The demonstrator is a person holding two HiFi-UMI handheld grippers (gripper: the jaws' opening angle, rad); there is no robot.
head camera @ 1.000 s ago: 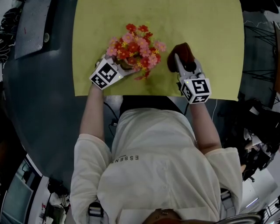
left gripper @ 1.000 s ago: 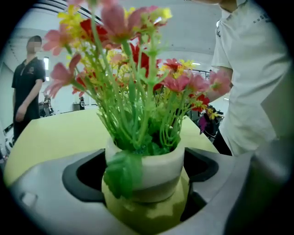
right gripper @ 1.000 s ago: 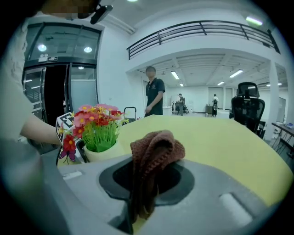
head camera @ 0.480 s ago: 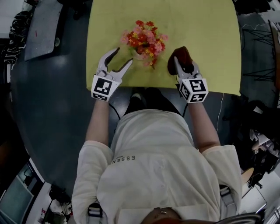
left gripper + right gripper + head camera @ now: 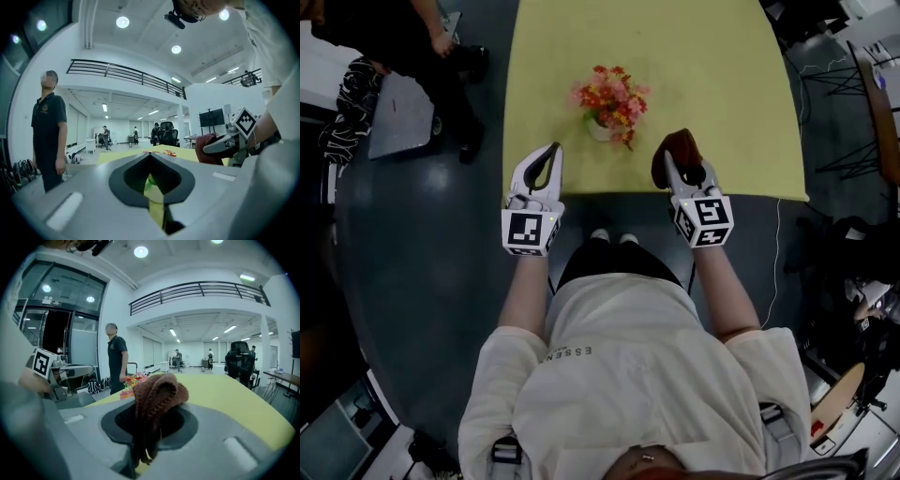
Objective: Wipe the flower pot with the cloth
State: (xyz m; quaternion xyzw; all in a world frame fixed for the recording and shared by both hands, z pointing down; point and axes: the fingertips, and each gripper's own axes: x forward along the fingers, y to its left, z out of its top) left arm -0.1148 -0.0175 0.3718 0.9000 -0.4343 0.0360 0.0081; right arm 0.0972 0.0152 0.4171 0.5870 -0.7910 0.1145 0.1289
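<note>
Presently, item one: the flower pot.
- Small and pale, it stands upright on the yellow tabletop, mostly hidden under its own flowers.
- Handling, by judgement: it is likely light and top-heavy, so a sideways rub would probably slide or tip it.
- The wall looks stiff and smooth, and the blooms look delicate.
- Take hold low on the bare wall beneath the blooms, never on the blooms. Steady it there while you wipe.

Item two: the cloth.
- A dark red-brown knit, soft and limp, bunched into a folded loop.
- It is near the pot, to its right and on your side of it in the head view, not touching it.
- By judgement it will drape and bunch rather than push, so present the fat fold to the pot's wall.

Item three: your right tongs.
- They are clamped on the cloth. The right gripper view shows the knit pinched between the jaws, with its loop standing up above them.

Item four: your left tongs.
- They have just been closing and now stand together with nothing between them.
- They are left of the pot and nearer you, well apart from it.
- You must part them before they can steady the pot.

Item five: a bystander.
- The bystander stands on the floor, far to the pot's left.
</note>
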